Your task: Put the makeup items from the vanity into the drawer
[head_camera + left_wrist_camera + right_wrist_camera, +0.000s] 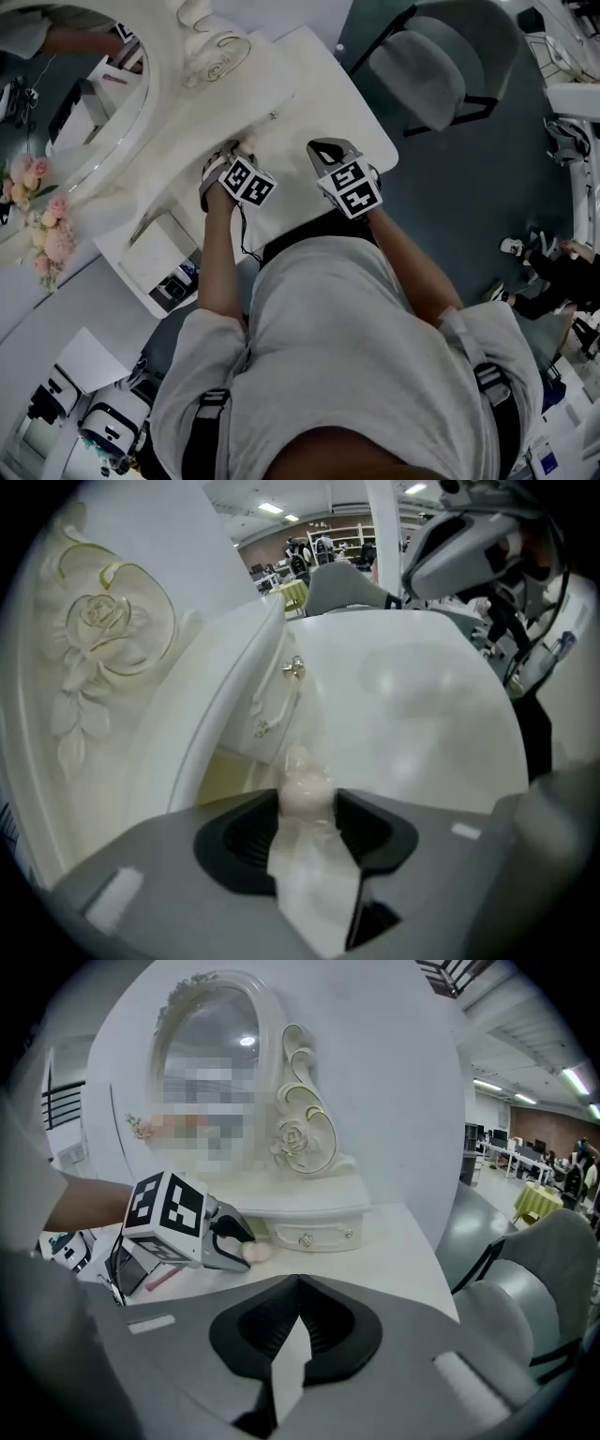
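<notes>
While left gripper (244,1249) stands spread: pale pink puff (305,794) between its jaws, beside small drawer (302,1237)
Right gripper (298,1288): clenched, empty, above vanity top (394,1251)

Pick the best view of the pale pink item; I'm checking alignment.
Left gripper view: the pale pink item sits centred between the left hand-held gripper's jaws. Right gripper view shows it small; head view, not clearly.

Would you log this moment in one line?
left tool open around pink puff | right tool shut, empty | puff on vanity
</notes>
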### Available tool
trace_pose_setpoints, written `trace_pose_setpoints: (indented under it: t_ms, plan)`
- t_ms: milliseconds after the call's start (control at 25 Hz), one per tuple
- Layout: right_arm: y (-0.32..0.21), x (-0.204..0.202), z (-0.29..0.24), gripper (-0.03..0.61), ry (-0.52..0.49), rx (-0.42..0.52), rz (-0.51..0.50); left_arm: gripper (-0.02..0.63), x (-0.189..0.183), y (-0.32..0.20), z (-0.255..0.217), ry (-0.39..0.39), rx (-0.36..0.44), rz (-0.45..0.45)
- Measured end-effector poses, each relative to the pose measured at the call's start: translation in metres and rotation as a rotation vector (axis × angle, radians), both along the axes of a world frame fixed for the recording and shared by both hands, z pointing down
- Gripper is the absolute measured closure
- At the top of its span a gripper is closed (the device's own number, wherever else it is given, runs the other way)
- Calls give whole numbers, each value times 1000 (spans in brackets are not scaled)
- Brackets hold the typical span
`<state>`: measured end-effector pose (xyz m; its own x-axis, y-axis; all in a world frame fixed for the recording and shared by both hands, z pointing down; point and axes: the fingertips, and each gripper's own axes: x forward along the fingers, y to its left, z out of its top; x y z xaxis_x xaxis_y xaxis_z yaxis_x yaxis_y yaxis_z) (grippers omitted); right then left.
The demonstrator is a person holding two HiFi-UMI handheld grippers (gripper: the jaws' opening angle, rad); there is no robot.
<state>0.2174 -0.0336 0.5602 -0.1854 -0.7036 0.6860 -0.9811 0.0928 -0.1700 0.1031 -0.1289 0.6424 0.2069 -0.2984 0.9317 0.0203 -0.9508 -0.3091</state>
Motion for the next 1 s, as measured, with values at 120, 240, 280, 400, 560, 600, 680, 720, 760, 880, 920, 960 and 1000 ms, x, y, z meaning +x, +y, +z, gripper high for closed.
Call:
trace_pose_setpoints:
  t_ms: [120, 240, 280, 400, 560, 600, 680, 720, 760, 880, 920, 960, 1000]
  plan:
    - [-3, 0, -2, 580, 3, 7, -13, 431, -3, -2, 1, 6, 0, -32]
    - [-7, -2, -4, 580, 8, 5, -38, 433, -3, 0, -5, 39, 1, -72]
    - [-8, -3, -4, 580, 8, 6, -48, 434, -4, 0, -8, 51, 7, -86]
    - [-14, -11, -6, 580, 6, 17, -78, 434, -6, 2, -18, 85, 25, -124]
    - [-23, -29, -10, 580, 3, 23, -137, 433, -14, 4, -33, 123, 51, -173]
    - [-25, -34, -11, 580, 0, 29, -151, 433, -17, 5, -37, 135, 59, -188]
    - [-28, -45, -15, 580, -8, 40, -179, 434, -23, 7, -46, 163, 81, -218]
    - [-30, -50, -16, 580, -10, 44, -195, 434, -26, 8, -51, 177, 94, -233]
    - [-31, -56, -17, 580, -11, 48, -211, 433, -31, 8, -55, 188, 107, -248]
    - [-36, -75, -18, 580, -19, 51, -263, 433, -45, 12, -65, 199, 141, -290]
    - [-37, -82, -18, 580, -24, 51, -283, 433, -51, 14, -68, 198, 148, -306]
    - [-40, -89, -19, 580, -28, 51, -304, 433, -57, 16, -70, 198, 152, -324]
    - [-42, -97, -20, 580, -32, 53, -326, 433, -64, 17, -72, 199, 154, -345]
